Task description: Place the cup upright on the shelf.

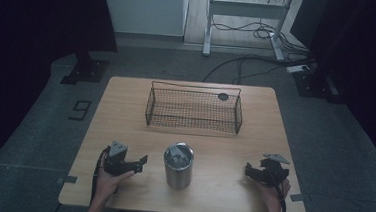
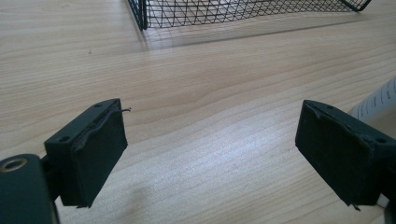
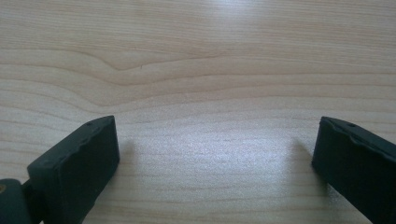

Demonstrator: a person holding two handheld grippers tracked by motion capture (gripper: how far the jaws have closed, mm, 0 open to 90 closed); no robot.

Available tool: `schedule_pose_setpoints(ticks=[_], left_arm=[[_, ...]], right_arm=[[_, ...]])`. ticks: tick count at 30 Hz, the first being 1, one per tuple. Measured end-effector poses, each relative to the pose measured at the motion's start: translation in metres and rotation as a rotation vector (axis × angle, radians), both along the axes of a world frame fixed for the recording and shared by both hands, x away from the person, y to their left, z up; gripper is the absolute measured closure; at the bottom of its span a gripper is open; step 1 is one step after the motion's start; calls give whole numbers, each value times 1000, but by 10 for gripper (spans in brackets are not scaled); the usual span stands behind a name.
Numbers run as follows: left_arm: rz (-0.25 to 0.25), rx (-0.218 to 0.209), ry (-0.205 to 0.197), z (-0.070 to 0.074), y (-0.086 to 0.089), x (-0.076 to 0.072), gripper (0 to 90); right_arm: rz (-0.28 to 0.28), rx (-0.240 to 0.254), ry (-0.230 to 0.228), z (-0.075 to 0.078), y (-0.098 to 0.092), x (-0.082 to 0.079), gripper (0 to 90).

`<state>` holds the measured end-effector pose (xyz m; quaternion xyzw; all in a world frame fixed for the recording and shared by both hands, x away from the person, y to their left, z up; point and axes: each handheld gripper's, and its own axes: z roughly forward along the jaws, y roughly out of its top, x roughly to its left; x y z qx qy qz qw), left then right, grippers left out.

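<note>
The steel cup (image 1: 178,166) stands on the worktop (image 1: 124,121), on the person's side of the wire basket (image 1: 194,110). The left tongs (image 1: 139,161) rest just left of the cup, jaws spread wide and holding nothing. The right tongs (image 1: 249,171) rest well to its right, also wide and empty. What fills the cup is hard to make out; in the left gripper view the basket (image 2: 243,11) is cut off at the top edge.

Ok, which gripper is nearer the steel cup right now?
Left. The left gripper sits just left of the steel cup, fingers open toward it; the right gripper rests farther off to the cup's right.
</note>
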<state>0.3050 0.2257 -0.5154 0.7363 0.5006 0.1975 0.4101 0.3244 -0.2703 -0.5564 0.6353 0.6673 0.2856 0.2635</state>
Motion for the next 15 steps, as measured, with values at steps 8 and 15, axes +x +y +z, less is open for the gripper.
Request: schedule_pose_setpoints(ticks=[8,15], left_arm=[[-12,13,3,-2,-1,0,78],[-8,-12,-12,2,2,-3,74]], right_arm=[[1,-1,5,0,-1,1,0],[-3,0,5,0,-1,1,0]])
